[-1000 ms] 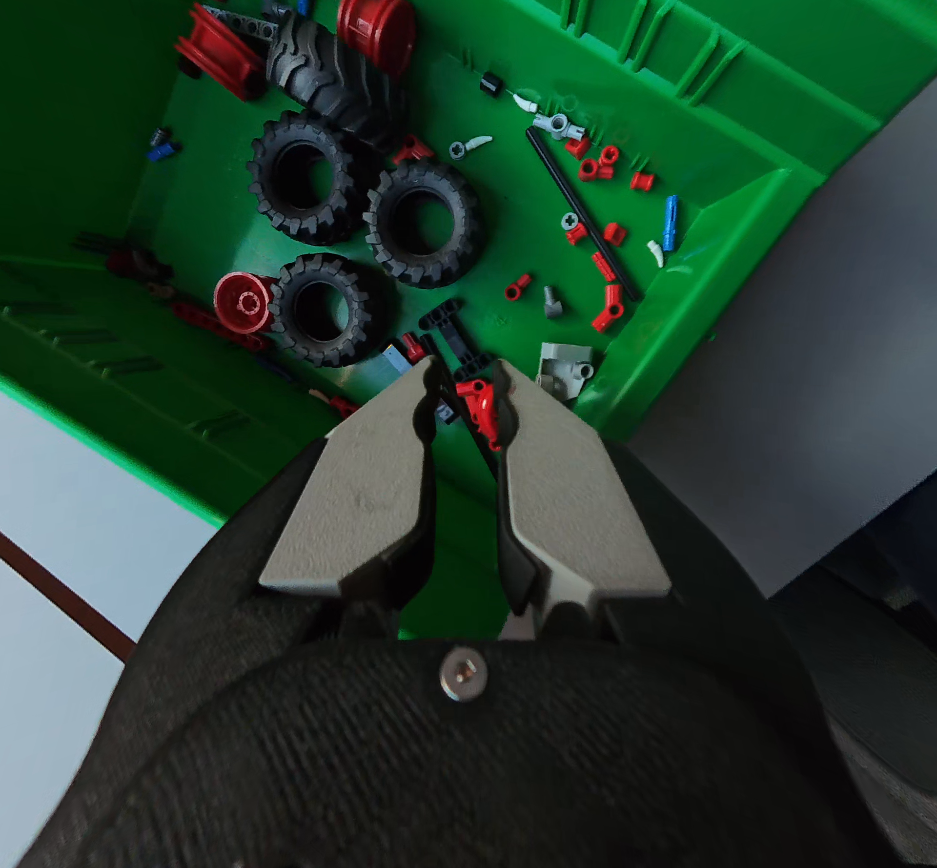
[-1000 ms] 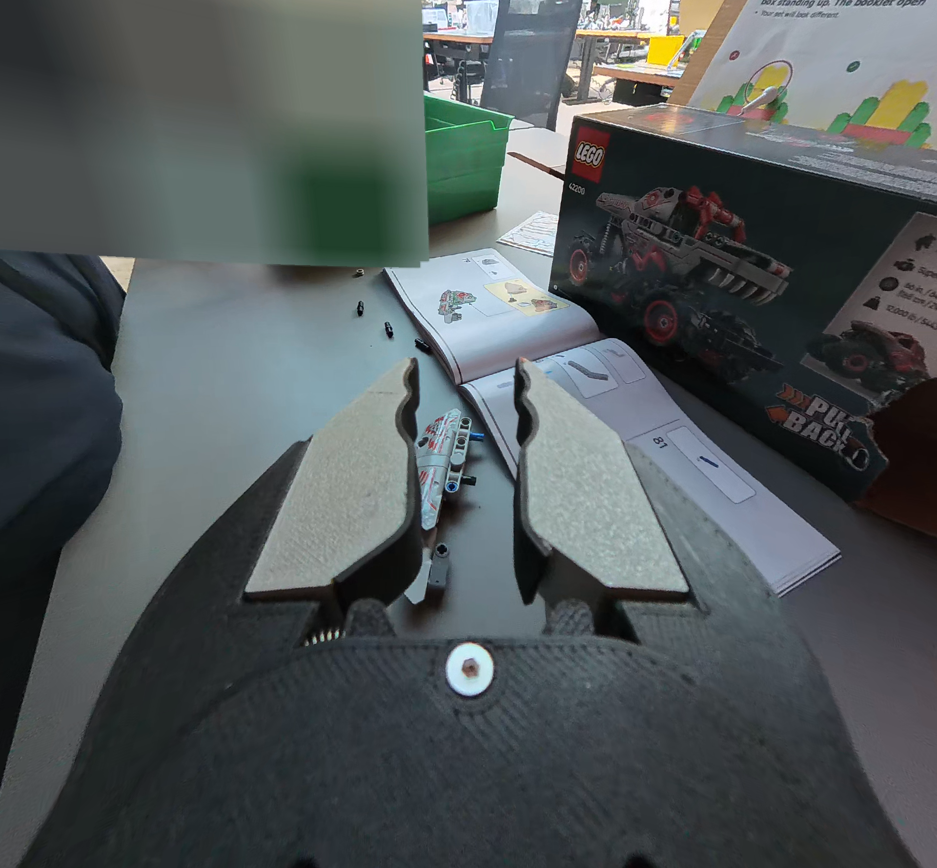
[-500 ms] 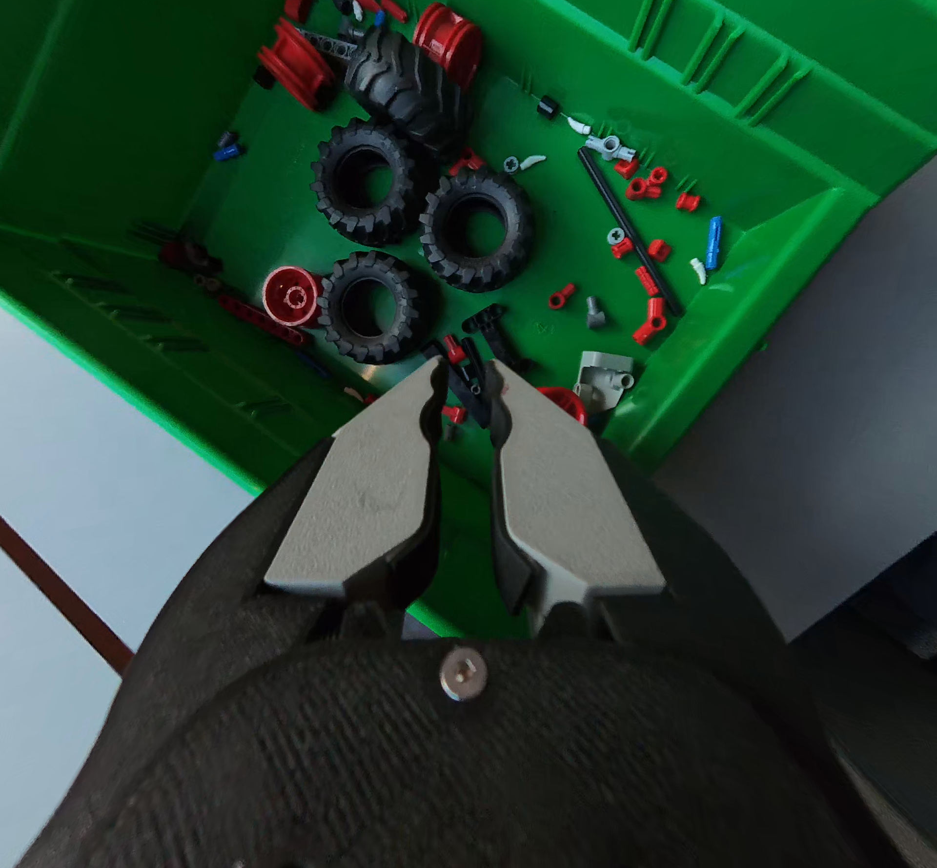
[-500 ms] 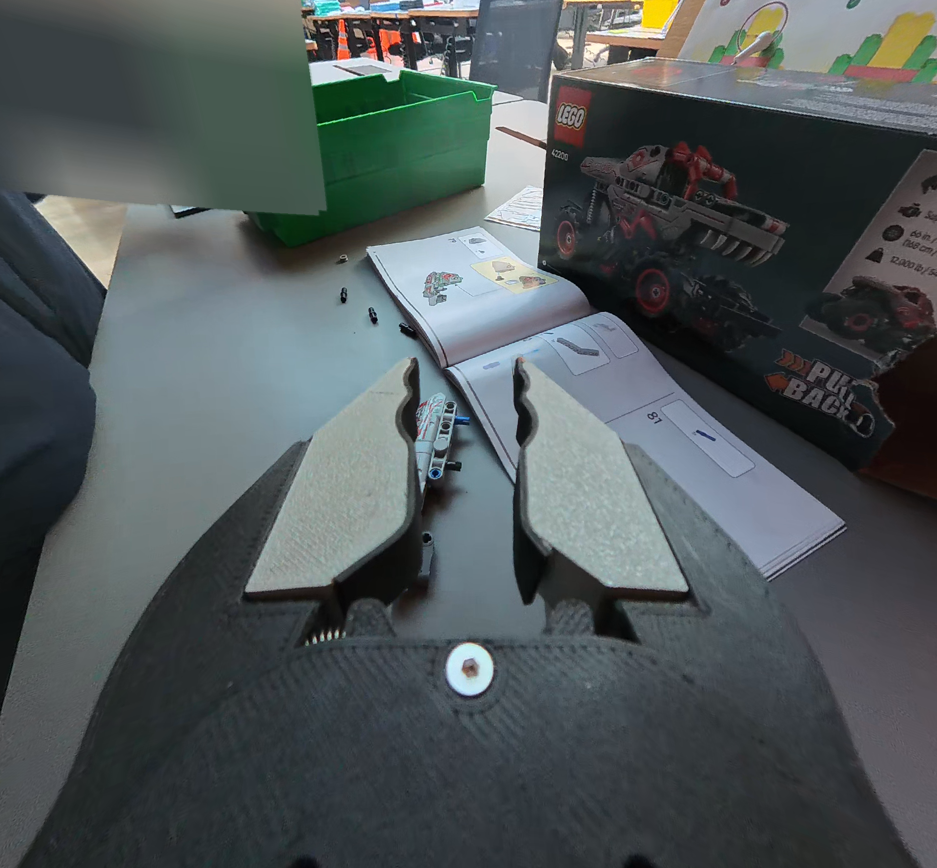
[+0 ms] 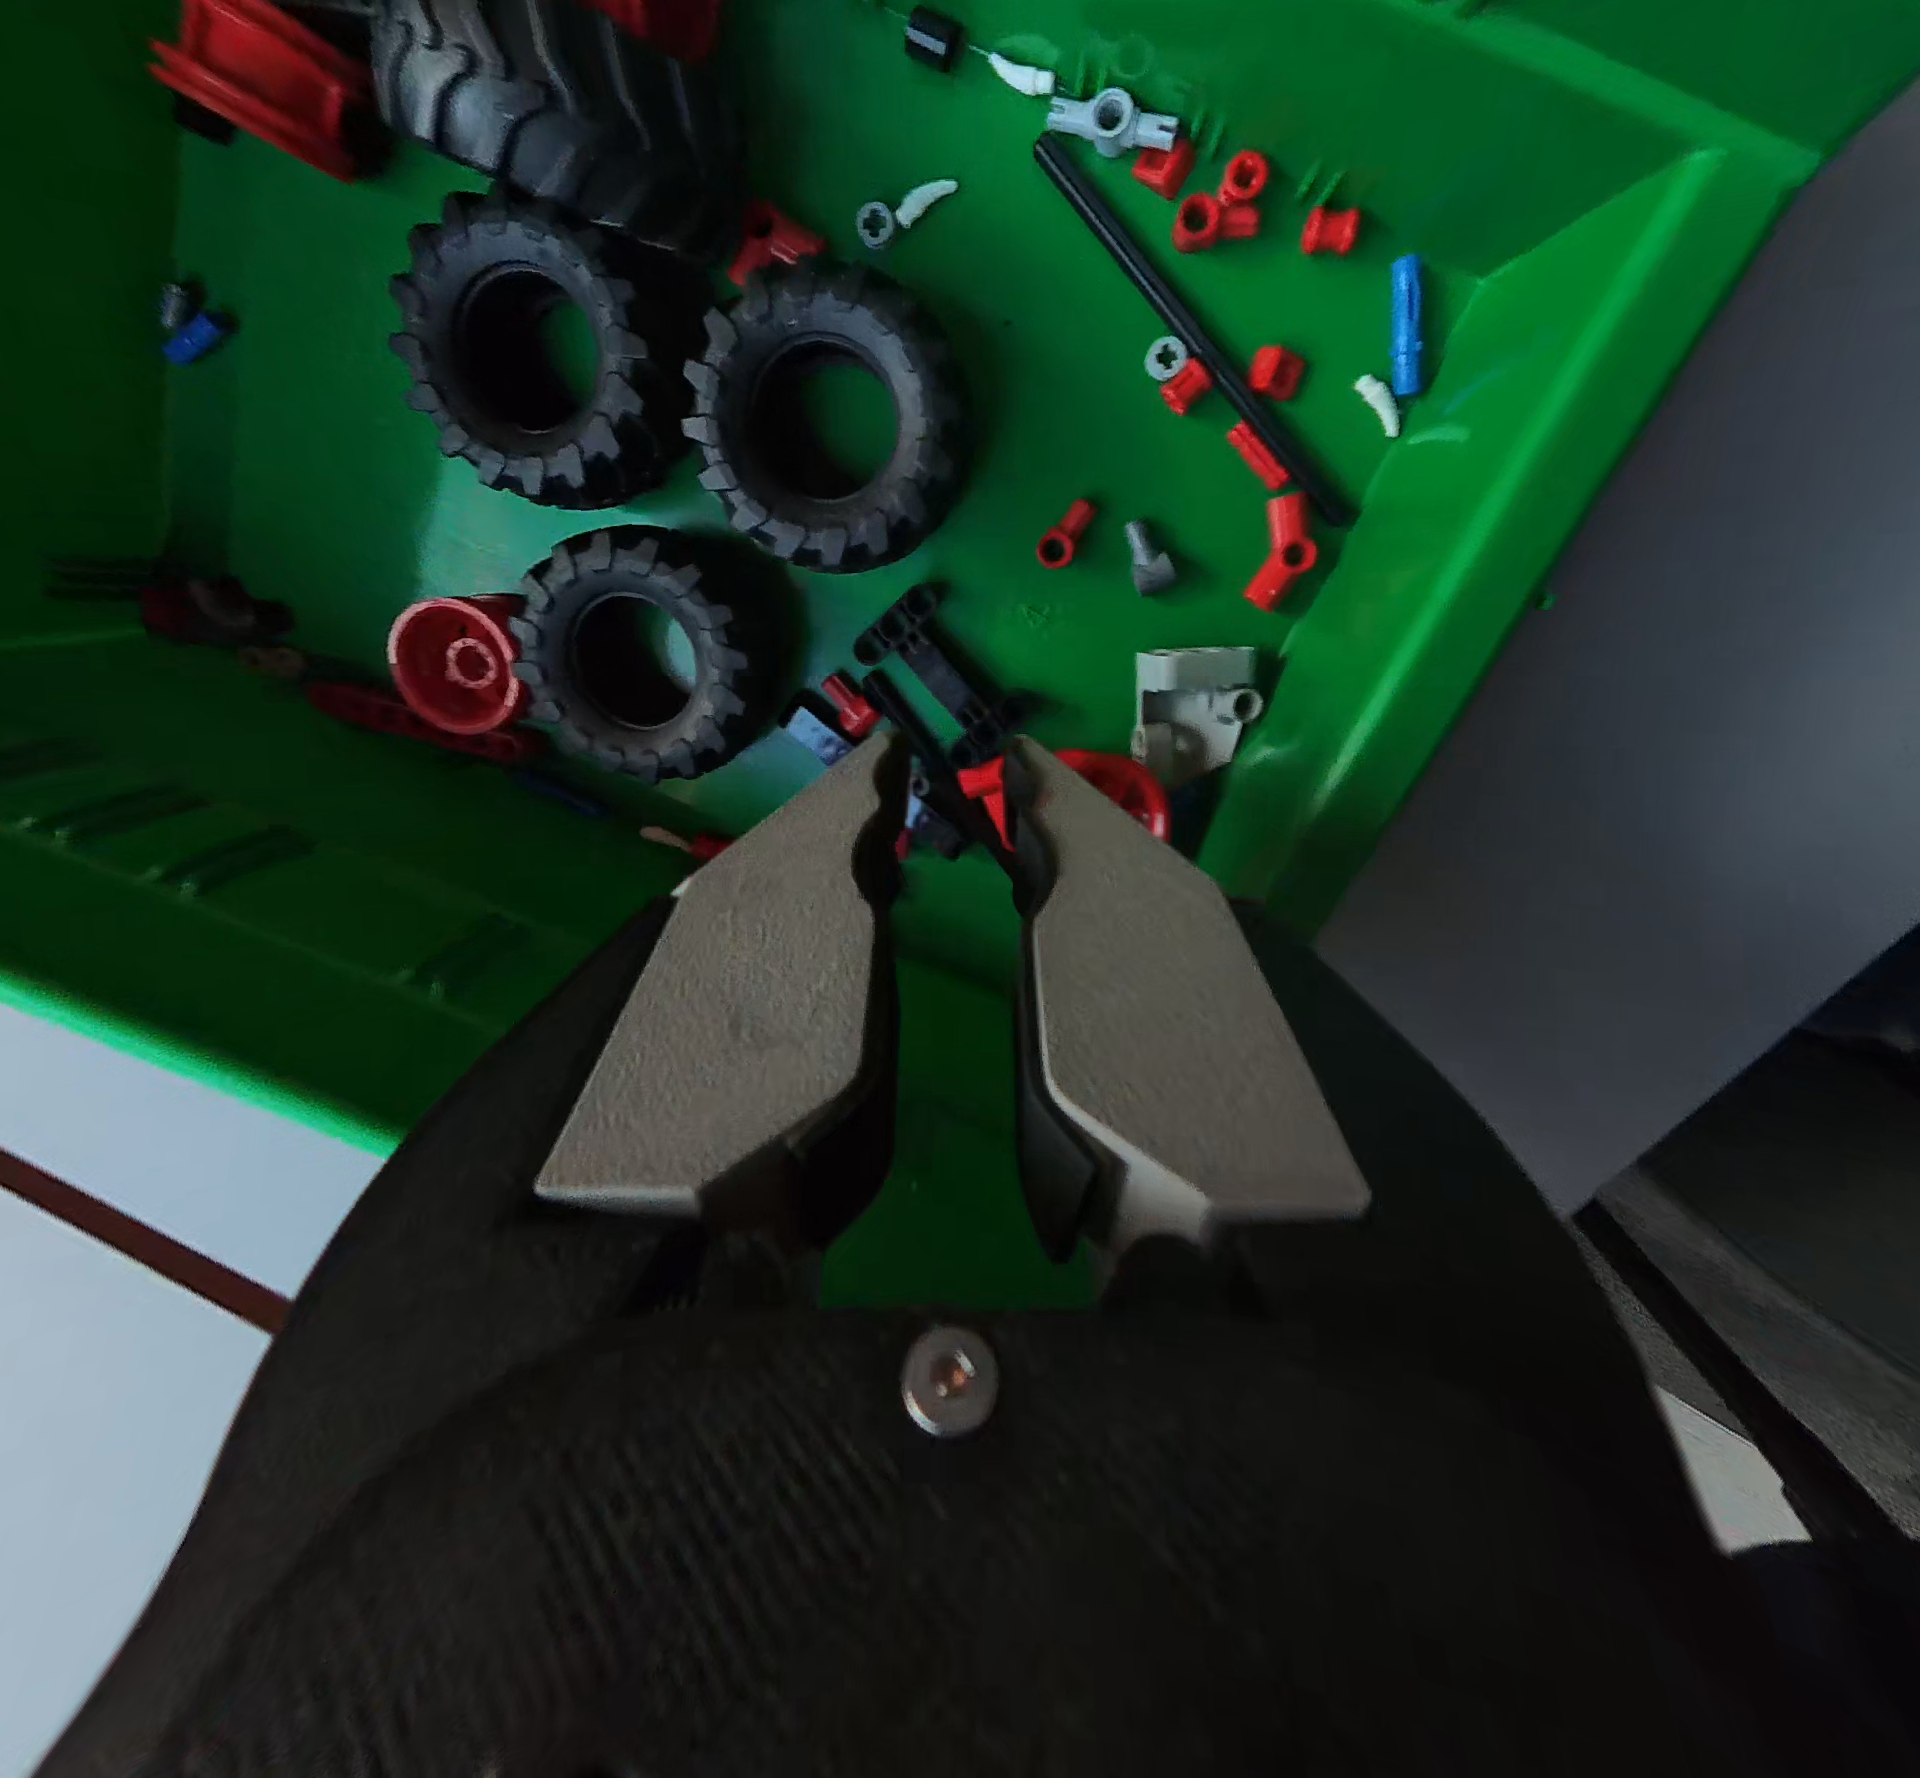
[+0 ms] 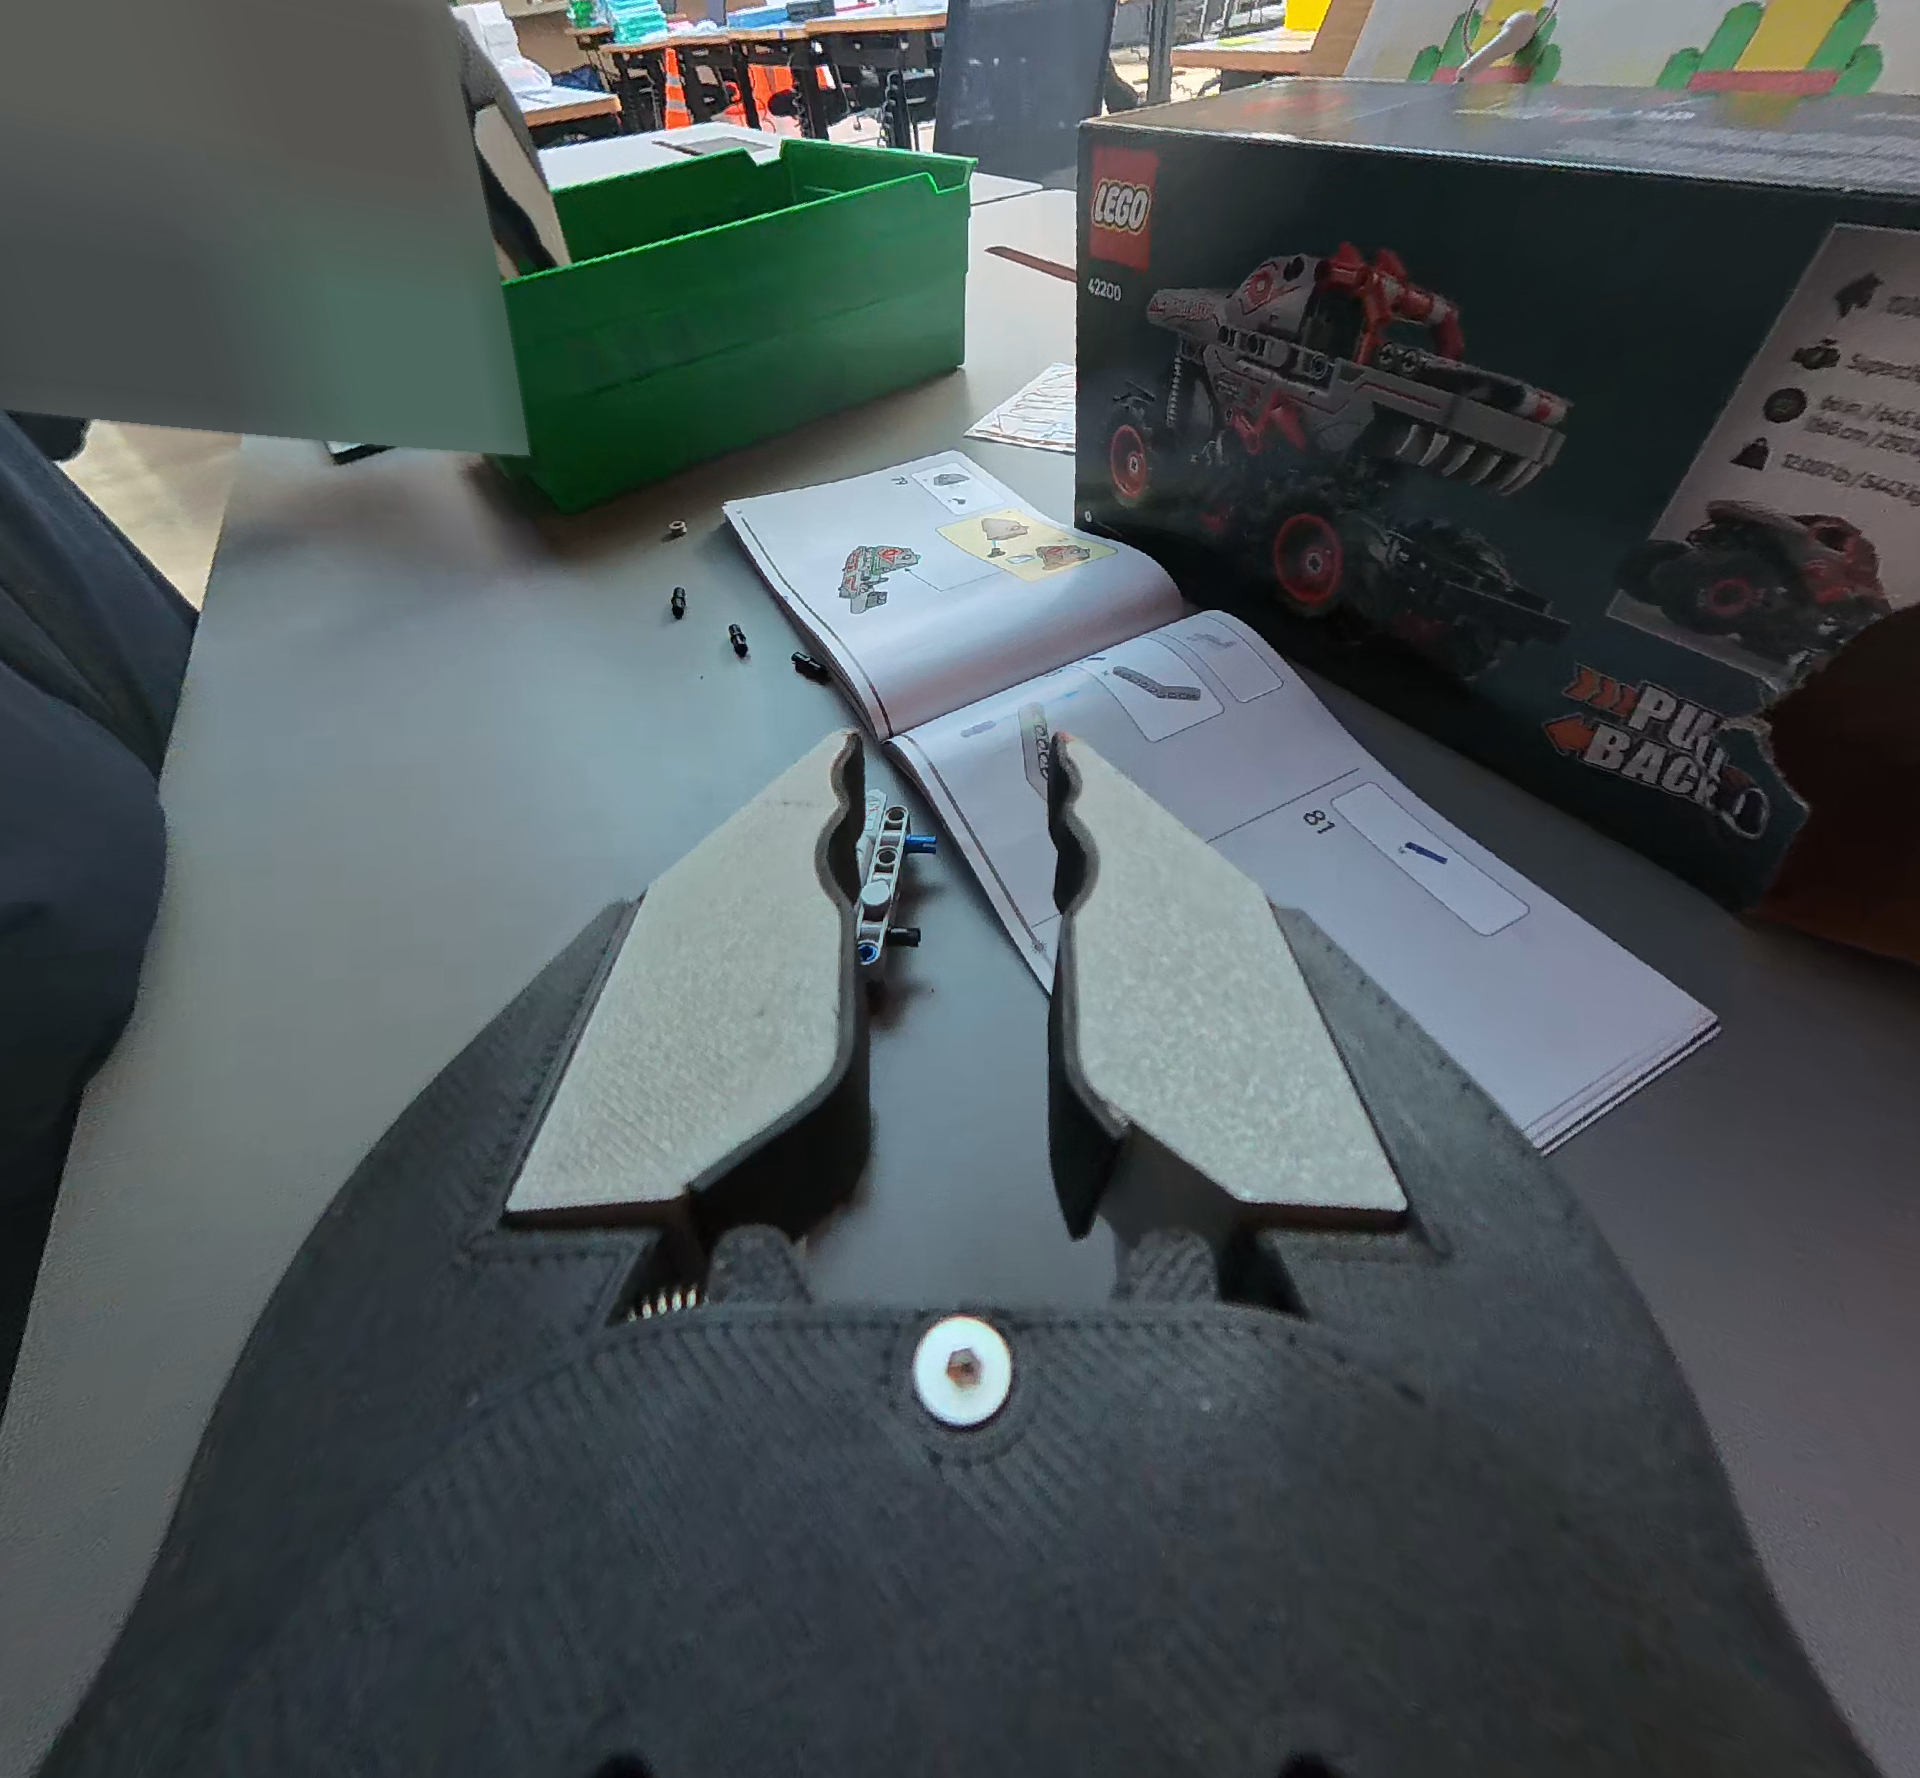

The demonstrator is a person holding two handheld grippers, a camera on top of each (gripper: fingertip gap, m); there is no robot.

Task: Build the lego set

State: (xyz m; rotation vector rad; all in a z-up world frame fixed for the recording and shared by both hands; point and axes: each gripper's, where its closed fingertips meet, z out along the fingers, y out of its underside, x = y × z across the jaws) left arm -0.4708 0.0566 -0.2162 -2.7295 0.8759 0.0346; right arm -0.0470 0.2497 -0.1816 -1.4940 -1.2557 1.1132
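My left gripper (image 5: 954,760) is open, low inside the green bin (image 5: 1351,679), near its right-hand corner. Its tips straddle a black axle (image 5: 935,762) and a small red connector (image 5: 987,781) that lie among black beams (image 5: 935,658). Three black tyres (image 5: 826,419) lie flat further in, with a red hub (image 5: 457,679) beside one. My right gripper (image 6: 951,762) is open above the grey table. A small grey beam assembly (image 6: 883,871) with blue and black pins lies just inside its left finger (image 6: 727,980). The open instruction booklet (image 6: 1195,793) lies to its right.
Several small red, grey and blue connectors (image 5: 1226,211) and a long black axle (image 5: 1184,326) lie scattered in the bin. On the table are three black pins (image 6: 738,637), the set's box (image 6: 1455,440) at the right and the green bin (image 6: 748,326) behind. One gripper's finger ends stand about 45 cm off the other's. The right gripper is farther from the red hub (image 5: 457,679), some 55 cm, than the left, some 11 cm.
My left gripper rose out of the bin, then came back down over the black axle and red connector. My right gripper tilted up and the grey assembly now lies nearer its left finger.
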